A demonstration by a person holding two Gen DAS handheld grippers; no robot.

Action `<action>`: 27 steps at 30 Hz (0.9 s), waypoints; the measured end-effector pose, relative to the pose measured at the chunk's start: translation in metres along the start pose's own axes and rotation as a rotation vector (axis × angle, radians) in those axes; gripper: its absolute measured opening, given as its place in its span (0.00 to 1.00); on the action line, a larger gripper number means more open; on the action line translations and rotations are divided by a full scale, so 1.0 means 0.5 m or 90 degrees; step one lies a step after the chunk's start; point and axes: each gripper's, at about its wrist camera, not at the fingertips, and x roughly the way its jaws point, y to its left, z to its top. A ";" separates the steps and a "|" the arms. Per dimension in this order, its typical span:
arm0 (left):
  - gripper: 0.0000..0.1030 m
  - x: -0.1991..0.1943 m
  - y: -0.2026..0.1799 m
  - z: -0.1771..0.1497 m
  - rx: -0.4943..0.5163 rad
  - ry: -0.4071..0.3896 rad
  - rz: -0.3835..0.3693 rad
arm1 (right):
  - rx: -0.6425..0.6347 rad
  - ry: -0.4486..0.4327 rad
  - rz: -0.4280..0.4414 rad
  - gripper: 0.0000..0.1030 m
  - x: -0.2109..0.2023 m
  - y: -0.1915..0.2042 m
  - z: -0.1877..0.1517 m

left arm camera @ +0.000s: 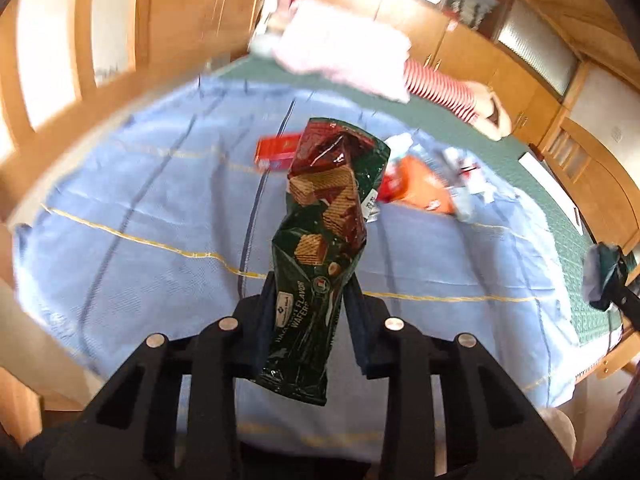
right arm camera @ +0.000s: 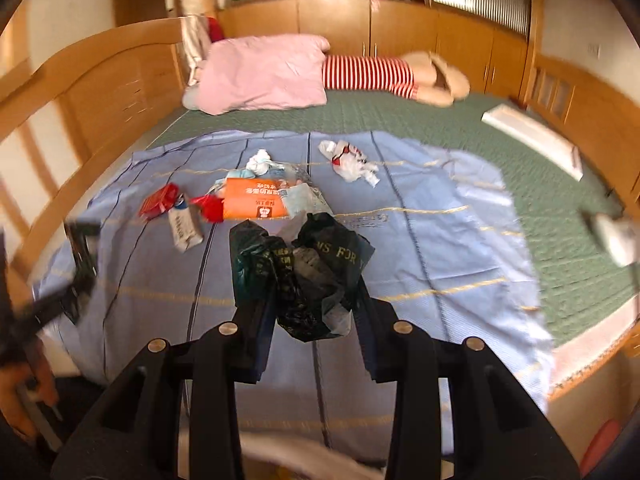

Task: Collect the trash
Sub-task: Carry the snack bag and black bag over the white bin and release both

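Blue cloth [right arm camera: 440, 240] over green bed [right arm camera: 560, 208], left claw [left arm camera: 308, 300] pinching wafer wrapper [left arm camera: 324, 216], right claw [right arm camera: 316, 308] pinching dark bag [right arm camera: 304, 272].

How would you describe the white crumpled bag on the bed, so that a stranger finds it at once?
Start from the light blue cloth spread over the green bed cover. Near the cloth's far edge, right of the main litter pile around the orange packet, lies the white crumpled bag. It lies apart from the pile, white with small red and black marks.
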 end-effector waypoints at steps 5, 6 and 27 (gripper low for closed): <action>0.33 -0.154 -0.098 -0.025 0.095 -0.095 0.022 | -0.025 -0.040 0.009 0.36 -0.107 0.021 -0.047; 0.33 -0.178 -0.108 -0.031 0.104 -0.107 0.020 | -0.027 -0.049 0.008 0.36 -0.127 0.022 -0.055; 0.37 -0.407 -0.186 -0.132 0.177 -0.175 -0.029 | -0.026 -0.038 0.032 0.36 -0.270 -0.007 -0.173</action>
